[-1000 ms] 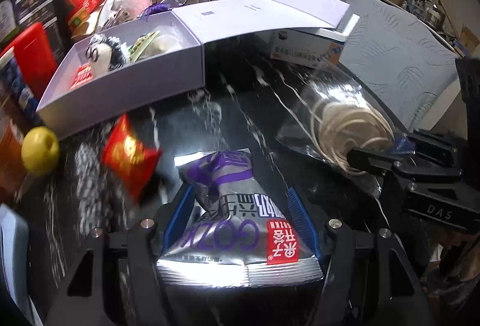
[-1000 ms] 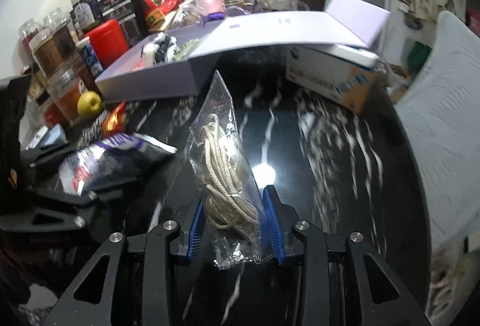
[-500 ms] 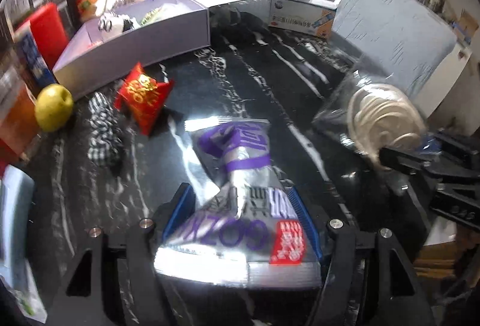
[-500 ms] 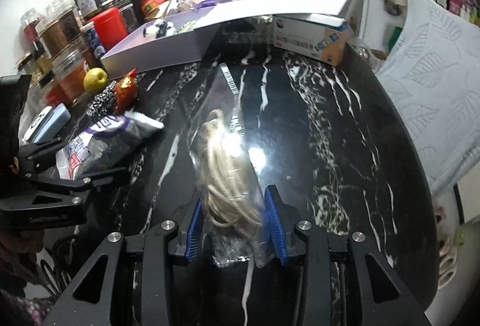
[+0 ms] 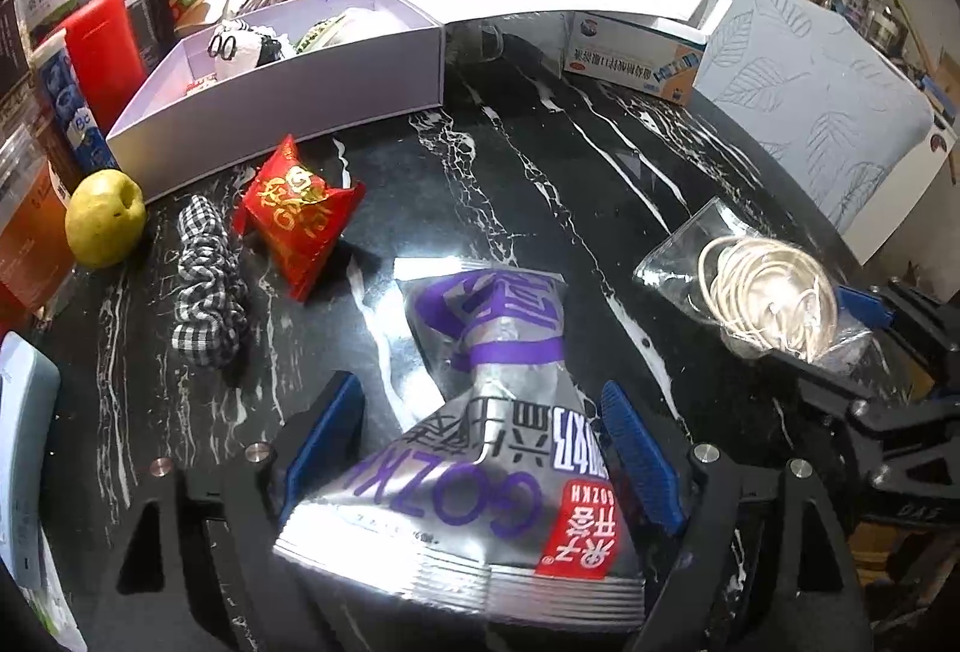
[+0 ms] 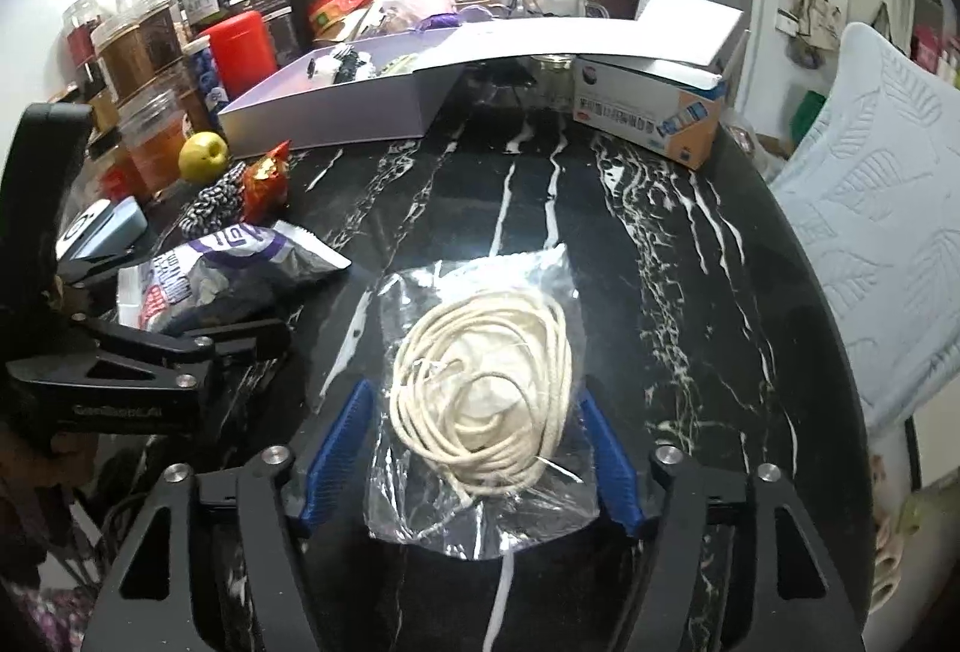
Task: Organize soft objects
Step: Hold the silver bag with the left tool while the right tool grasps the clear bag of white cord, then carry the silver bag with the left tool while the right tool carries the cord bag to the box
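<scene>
A silver and purple snack bag (image 5: pixel 492 430) lies on the black marble table between the spread fingers of my left gripper (image 5: pixel 477 412), which is open. A clear bag of cream rope (image 6: pixel 480 394) lies flat on the table between the spread fingers of my right gripper (image 6: pixel 474 436), also open. The rope bag also shows in the left wrist view (image 5: pixel 762 298). A red pouch (image 5: pixel 297 208) and a checked scrunchie (image 5: pixel 207 280) lie to the left. An open lilac box (image 5: pixel 288 93) at the back holds soft items.
A yellow-green apple (image 5: pixel 105 217) sits at the left by jars and a red container (image 5: pixel 105 51). A blue and white carton (image 6: pixel 648 117) stands at the back right under the box lid. A pale cushioned chair (image 6: pixel 882 232) flanks the table's right edge.
Both grippers have pulled back and lowered, then opened. The snack bag and the rope bag, held a second ago, now lie released on the table.
</scene>
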